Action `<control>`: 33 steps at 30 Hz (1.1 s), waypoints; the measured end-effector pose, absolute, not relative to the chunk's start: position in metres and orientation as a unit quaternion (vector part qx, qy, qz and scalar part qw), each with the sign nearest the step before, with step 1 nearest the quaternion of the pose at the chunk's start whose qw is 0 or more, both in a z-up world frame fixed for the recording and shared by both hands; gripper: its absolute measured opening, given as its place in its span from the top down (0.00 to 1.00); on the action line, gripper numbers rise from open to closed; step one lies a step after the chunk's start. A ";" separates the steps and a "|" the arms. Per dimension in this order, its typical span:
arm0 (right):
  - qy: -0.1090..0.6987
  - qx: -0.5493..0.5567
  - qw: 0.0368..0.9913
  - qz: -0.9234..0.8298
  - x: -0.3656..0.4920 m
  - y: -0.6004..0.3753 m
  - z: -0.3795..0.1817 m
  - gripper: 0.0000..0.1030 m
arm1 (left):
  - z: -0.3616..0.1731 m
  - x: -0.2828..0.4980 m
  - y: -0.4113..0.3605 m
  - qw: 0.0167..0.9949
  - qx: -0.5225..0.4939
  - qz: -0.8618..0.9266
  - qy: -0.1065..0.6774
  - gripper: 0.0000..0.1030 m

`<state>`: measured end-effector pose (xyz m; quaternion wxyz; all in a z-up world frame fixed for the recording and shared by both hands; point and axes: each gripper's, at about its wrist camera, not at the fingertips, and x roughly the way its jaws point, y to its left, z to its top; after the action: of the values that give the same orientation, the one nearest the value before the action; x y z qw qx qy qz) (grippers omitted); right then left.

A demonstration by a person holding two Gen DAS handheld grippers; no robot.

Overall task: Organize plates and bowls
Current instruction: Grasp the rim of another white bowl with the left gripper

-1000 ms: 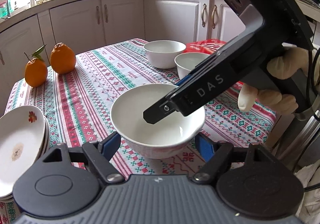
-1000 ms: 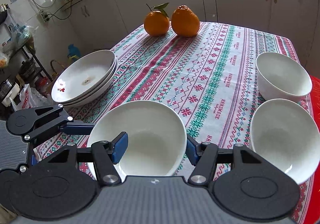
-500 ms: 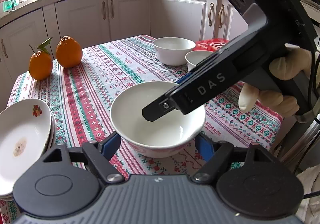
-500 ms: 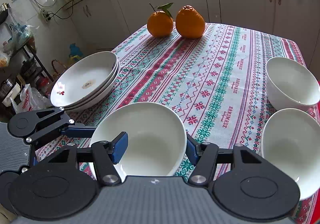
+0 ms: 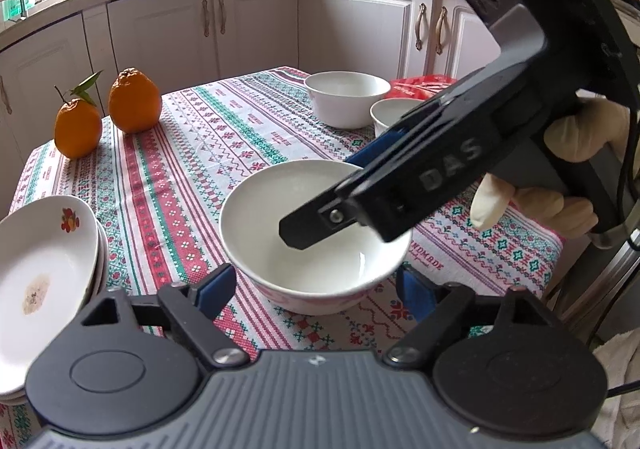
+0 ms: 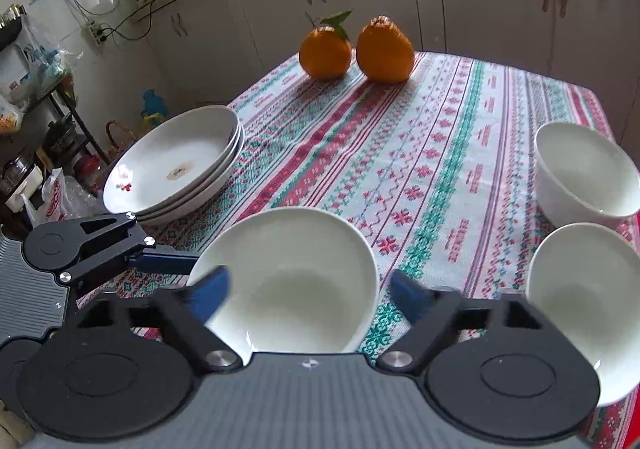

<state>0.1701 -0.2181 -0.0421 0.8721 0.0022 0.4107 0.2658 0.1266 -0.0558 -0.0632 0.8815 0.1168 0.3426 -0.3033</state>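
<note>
A white bowl point(image 5: 304, 225) sits between my two grippers, above the patterned tablecloth point(image 5: 192, 169). My left gripper point(image 5: 316, 289) has a blue pad on each side of the bowl, touching its sides. My right gripper point(image 6: 310, 295) also straddles the same bowl point(image 6: 296, 281), with its fingers point(image 6: 210, 297) at the rim; its black body reaches over the bowl in the left wrist view point(image 5: 440, 169). Two more white bowls point(image 6: 584, 173) point(image 6: 588, 297) stand at the right. A stack of white plates point(image 6: 180, 161) lies at the left edge.
Two oranges point(image 6: 356, 49) stand at the far end of the table. A red bag point(image 5: 420, 83) lies behind the bowls. White kitchen cabinets point(image 5: 248, 21) surround the table. The table's edges are close on the left and near sides.
The bowl has risen slightly with both grippers around it, and both cameras have drawn back and up a little. The right gripper's fingers are blurred and stand wider apart.
</note>
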 end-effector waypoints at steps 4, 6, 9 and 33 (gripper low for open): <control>0.393 0.000 0.881 0.264 0.165 -0.223 -0.035 0.00 | -0.060 0.125 -0.053 0.884 0.113 -0.299 0.342 0.10; 0.389 -0.001 0.884 0.260 0.162 -0.226 -0.032 0.00 | -0.058 0.122 -0.052 0.883 0.114 -0.302 0.341 0.10; 0.382 -0.002 0.889 0.252 0.157 -0.231 -0.030 0.00 | -0.055 0.119 -0.052 0.883 0.116 -0.298 0.344 0.10; 0.311 -0.016 0.942 0.122 0.093 -0.317 -0.013 0.00 | -0.014 0.114 -0.105 0.863 0.186 -0.353 0.310 0.03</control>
<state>0.0934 -0.3170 -0.0129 0.9425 -0.0160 0.3107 0.1225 0.1139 -0.1046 -0.0136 0.8629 0.1865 0.3102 -0.3527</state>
